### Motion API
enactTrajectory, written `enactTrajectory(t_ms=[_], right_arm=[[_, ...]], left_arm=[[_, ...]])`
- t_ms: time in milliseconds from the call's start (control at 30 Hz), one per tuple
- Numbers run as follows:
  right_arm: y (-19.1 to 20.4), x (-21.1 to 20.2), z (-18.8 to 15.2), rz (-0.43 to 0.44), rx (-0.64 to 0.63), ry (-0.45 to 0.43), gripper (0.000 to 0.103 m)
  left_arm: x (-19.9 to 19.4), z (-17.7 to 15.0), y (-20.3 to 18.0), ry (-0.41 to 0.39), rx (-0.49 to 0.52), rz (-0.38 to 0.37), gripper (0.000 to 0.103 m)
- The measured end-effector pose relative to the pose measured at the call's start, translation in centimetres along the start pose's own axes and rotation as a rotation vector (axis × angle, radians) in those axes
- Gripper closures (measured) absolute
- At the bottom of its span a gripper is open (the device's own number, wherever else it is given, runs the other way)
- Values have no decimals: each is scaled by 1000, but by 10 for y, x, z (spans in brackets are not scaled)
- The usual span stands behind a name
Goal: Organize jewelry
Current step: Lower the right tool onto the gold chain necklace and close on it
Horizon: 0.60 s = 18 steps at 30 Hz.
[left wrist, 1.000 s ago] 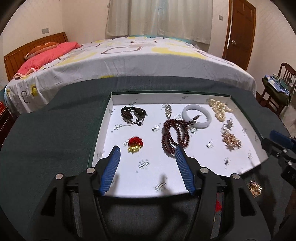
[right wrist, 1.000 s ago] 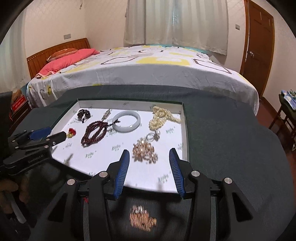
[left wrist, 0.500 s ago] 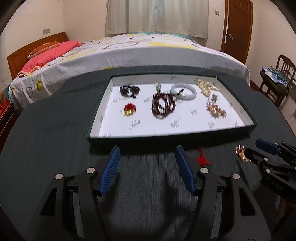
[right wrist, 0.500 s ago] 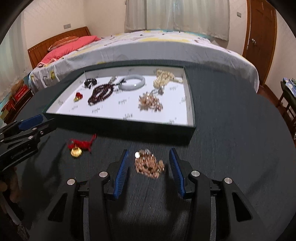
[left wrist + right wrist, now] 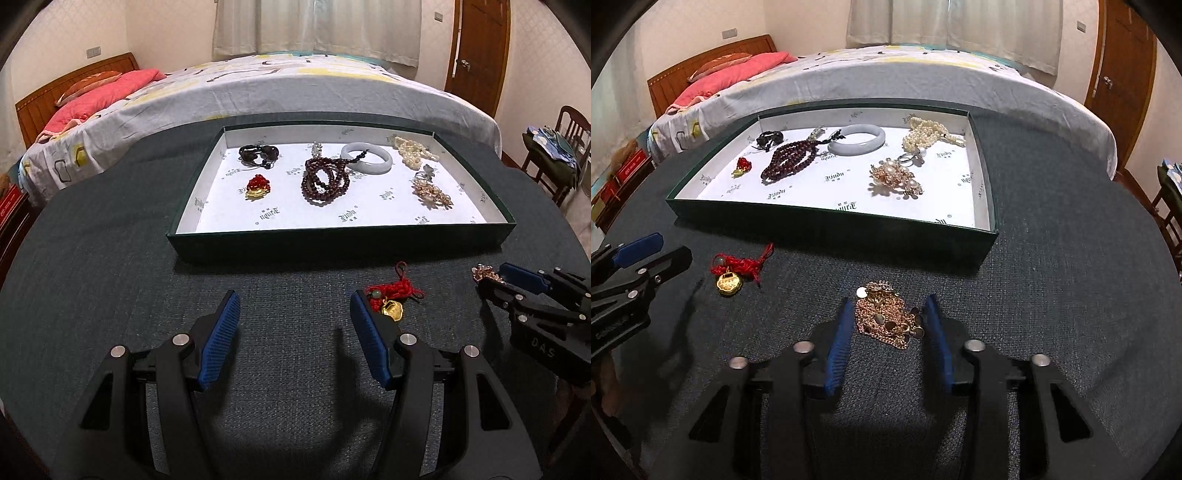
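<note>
Jewelry is seen laid out in a green tray (image 5: 343, 242) at the far side of the dark tabletop (image 5: 92, 266). Near it, the left hand-held gripper (image 5: 293, 306) is held spread over bare cloth, with a red-corded gold charm (image 5: 392, 295) lying just beside its right fingertip. Further right, a gold chain heap (image 5: 888, 319) is bracketed, not pinched, by the spread right hand-held gripper (image 5: 888, 314).

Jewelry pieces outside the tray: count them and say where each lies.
2. The gold chain pile lies on the table between the right gripper's open fingers; the red-knot gold charm lies left of it, before the tray.
</note>
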State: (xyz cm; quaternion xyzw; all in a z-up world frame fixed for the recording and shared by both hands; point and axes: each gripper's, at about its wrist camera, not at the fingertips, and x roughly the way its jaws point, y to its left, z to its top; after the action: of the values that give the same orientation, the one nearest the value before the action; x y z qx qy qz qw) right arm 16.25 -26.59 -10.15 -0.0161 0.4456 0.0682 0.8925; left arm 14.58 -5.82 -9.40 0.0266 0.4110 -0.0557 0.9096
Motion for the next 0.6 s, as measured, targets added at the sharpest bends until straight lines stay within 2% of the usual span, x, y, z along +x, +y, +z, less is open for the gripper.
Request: enactTrajectory(t_ms=[67, 233, 600], right_arm=[[0, 0, 0, 9, 1, -1, 81], [0, -2, -1, 16, 7, -9, 86], [-14, -18, 3, -6, 41, -50, 87]], left_arm=[[0, -1, -2, 2, 3, -2, 43], [2, -2, -2, 9, 2, -6, 42], [5, 2, -14, 13, 12, -44, 43]])
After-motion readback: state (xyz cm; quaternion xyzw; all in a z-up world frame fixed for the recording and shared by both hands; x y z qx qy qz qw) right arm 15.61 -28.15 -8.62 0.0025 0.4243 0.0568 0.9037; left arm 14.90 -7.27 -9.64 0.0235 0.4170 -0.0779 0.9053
